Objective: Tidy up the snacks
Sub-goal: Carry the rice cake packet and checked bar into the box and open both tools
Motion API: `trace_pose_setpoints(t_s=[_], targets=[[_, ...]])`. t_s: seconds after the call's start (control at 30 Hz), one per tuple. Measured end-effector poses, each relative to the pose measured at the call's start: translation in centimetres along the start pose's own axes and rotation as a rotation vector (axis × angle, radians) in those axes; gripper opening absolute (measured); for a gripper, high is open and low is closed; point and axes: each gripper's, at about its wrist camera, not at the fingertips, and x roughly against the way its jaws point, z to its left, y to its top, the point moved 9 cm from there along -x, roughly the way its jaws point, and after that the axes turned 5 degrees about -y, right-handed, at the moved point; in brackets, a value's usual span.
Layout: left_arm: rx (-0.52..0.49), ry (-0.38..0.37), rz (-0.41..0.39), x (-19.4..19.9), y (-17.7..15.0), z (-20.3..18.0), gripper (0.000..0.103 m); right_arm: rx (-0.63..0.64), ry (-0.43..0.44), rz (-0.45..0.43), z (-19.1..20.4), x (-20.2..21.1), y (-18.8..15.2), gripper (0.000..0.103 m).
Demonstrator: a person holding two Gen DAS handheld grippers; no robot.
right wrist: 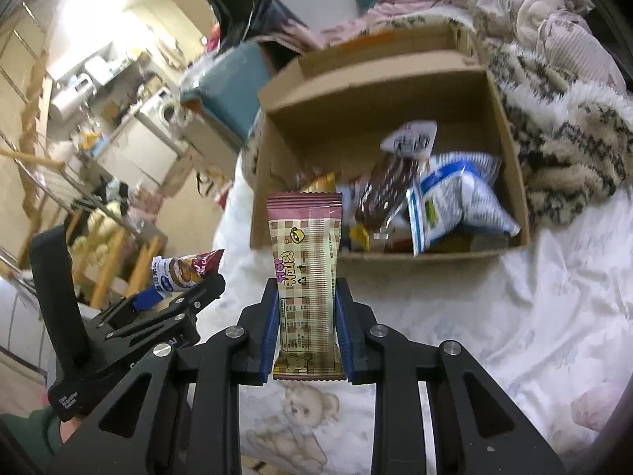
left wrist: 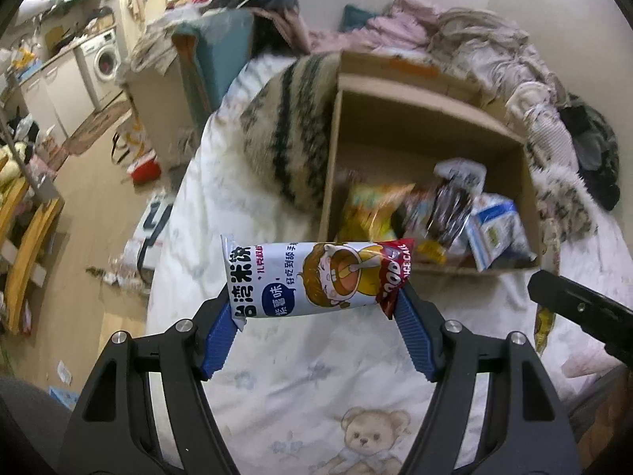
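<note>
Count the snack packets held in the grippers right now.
2. A white rice-cake packet crosswise in the left gripper; a checked wafer packet upright in the right gripper.

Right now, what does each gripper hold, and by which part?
The left gripper holds a white rice-cake pack crosswise by its two ends. The right gripper clamps a checkered bar by its long sides, at the lower half.
</note>
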Motion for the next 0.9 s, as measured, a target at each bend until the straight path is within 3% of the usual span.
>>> trace_pose_setpoints(t_s=[0.23,0.5,0.9], targets=[[-0.06,-0.018,-0.057,-0.1,4.8,-0.6,0.069,-0.046,-0.007,-0.053,-2.3,0.6,3.8,0.027],[-0.108,-0.005,-0.081,-2.6,8.4,-0.7,0.069,-0.15,-0.093,-0.101,-7.9,0.5,7.5,0.027],[-0.182,-0.067,0.006,-8.7,8.3,-5.8,0.071,-0.207,-0.094,0.006,-10.2,-4.7,8.5,0.028]])
